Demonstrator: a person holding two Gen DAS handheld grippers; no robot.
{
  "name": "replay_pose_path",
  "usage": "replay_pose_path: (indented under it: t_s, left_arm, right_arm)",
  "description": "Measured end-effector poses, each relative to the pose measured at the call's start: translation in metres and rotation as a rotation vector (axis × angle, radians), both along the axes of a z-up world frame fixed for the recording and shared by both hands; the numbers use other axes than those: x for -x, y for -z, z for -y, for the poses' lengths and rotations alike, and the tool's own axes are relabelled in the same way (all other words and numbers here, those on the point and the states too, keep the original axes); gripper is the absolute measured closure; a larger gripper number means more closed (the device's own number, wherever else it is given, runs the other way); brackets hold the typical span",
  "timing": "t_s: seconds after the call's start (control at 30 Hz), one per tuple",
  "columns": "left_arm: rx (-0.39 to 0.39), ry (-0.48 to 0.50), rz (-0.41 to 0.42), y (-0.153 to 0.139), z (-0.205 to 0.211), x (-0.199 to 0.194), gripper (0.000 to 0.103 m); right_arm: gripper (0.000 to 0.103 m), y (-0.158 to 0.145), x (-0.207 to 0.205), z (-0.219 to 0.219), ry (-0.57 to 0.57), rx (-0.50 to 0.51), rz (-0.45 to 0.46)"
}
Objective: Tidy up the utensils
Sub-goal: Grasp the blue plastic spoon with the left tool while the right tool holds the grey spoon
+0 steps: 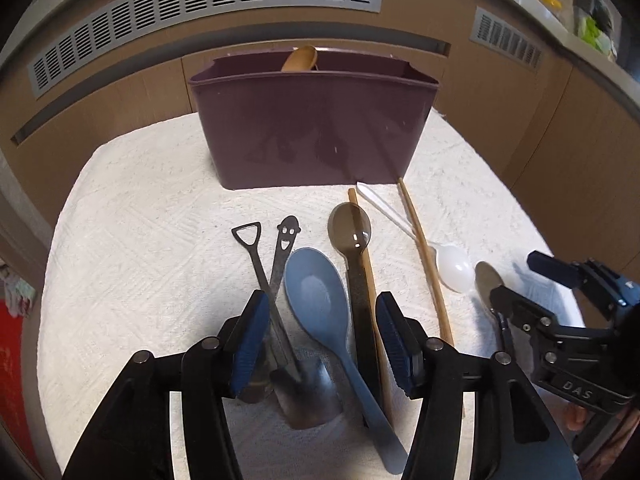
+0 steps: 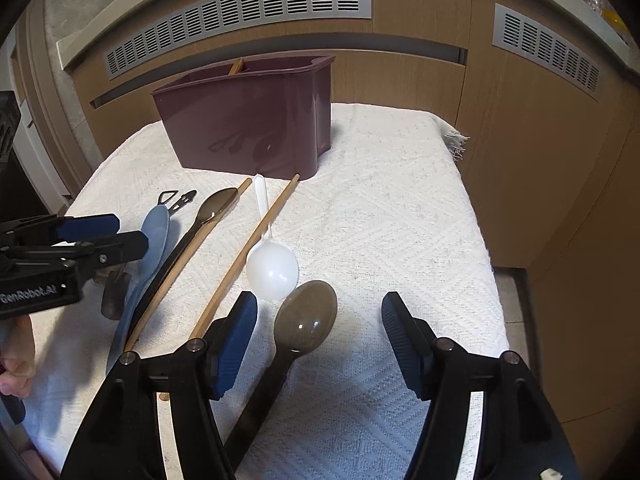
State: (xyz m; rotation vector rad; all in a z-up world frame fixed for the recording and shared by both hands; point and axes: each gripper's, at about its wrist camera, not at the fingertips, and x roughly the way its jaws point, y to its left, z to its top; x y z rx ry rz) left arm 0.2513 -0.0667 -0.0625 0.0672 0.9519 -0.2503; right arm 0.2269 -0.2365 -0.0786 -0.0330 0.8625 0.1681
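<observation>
Both claws hang open over the white cloth (image 2: 384, 208) on the tabletop, neither one gripping anything. The left claw (image 1: 320, 336) view shows what lies under it: the blue spoon (image 1: 316, 292) between its fingers, two dark metal utensils just inside the left finger, one with a shovel-shaped handle (image 1: 248, 236) and one with a smiling face (image 1: 286, 232), and a long dark spoon (image 1: 350, 228) beside a wooden chopstick (image 1: 370, 256) just inside the right finger. The right claw (image 2: 320, 340) view shows those only as a crowded row off to its left, but it shows clearly a second dark spoon (image 2: 308, 316) lying between its own fingers, its bowl pointing ahead, and the white plastic spoon (image 2: 272, 268) just ahead of its left finger, touching a second chopstick (image 2: 248, 248). That makes four spoons lying on the cloth, two chopsticks and two novelty pieces. Ahead of both claws stands the purple utensil caddy (image 2: 248, 120), near the cloth's far edge; the left view catches a wooden spoon (image 1: 300, 58) standing in it. To the right of the right claw the cloth lies bare up to its fringed edge.
</observation>
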Motion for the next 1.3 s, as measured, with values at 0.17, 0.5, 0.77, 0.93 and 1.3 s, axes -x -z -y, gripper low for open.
replay_pose_path:
  t_s: [0.17,0.5,0.77,0.93,1.3]
  left_arm:
    - [-0.008,-0.002,-0.036,0.011,0.007,-0.007,0.048]
    - [0.027,0.013,-0.056,0.014,0.010,-0.015,0.056]
    - [0.082,-0.031,-0.090,0.019,-0.001,-0.026,0.060]
    - [0.122,-0.019,-0.074,0.016,-0.008,-0.021,0.066]
    - [0.150,-0.016,-0.052,0.015,-0.019,-0.008,0.066]
  right_arm:
    - [0.041,0.002,0.002,0.004,0.012,0.002,-0.002]
    - [0.041,0.003,0.003,0.007,0.021,-0.003,-0.013]
    - [0.041,0.002,0.004,0.008,0.032,-0.007,-0.018]
    - [0.041,0.003,0.004,0.009,0.039,-0.012,-0.032]
    - [0.042,0.012,-0.012,-0.008,0.061,-0.009,-0.115]
